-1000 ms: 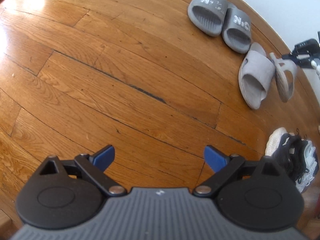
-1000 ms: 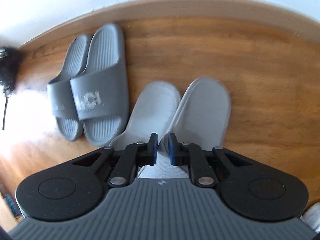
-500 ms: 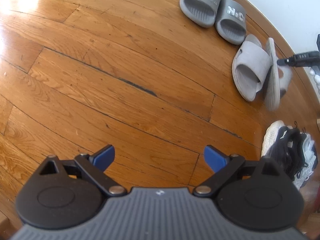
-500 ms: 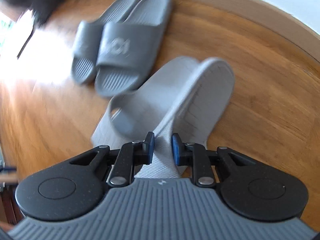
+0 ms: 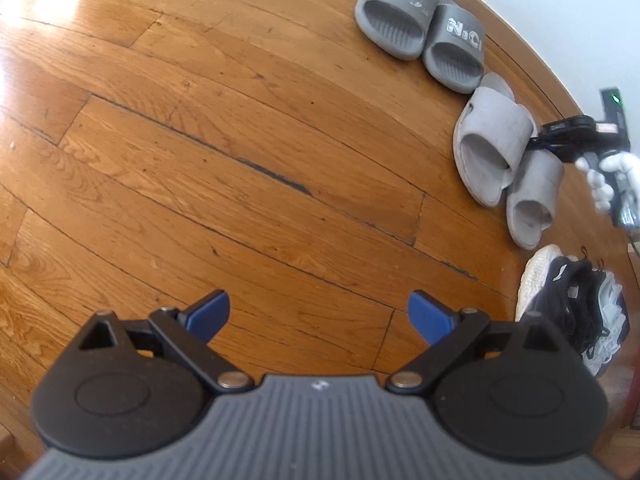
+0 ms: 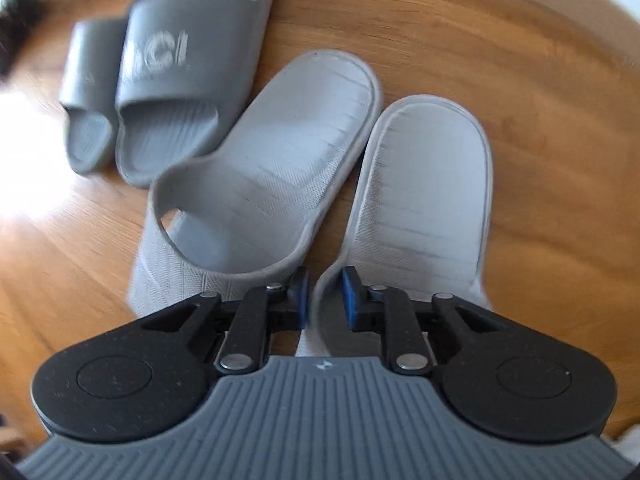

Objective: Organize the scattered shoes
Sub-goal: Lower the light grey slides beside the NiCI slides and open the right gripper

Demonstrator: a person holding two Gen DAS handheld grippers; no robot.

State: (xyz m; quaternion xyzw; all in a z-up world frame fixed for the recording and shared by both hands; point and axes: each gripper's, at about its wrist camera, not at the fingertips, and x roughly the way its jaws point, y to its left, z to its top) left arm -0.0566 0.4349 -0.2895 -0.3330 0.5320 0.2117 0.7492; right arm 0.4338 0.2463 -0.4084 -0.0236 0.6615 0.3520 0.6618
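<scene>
Pinching a light slipper (image 6: pixel 424 184), right hand-held gripper (image 6: pixel 325 294); left (image 5: pixel 318 314) spread.

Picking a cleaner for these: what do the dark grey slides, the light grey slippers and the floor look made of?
Dark grey slides: probably moulded foam or rubber, matte, with ribbed footbeds and printed lettering. Light grey slippers: apparently a similar soft moulded material, matte, with a fine textured pattern; the right claw pinches one's edge. Floor: wood planks, glossy, showing grain, seams and glare.
</scene>
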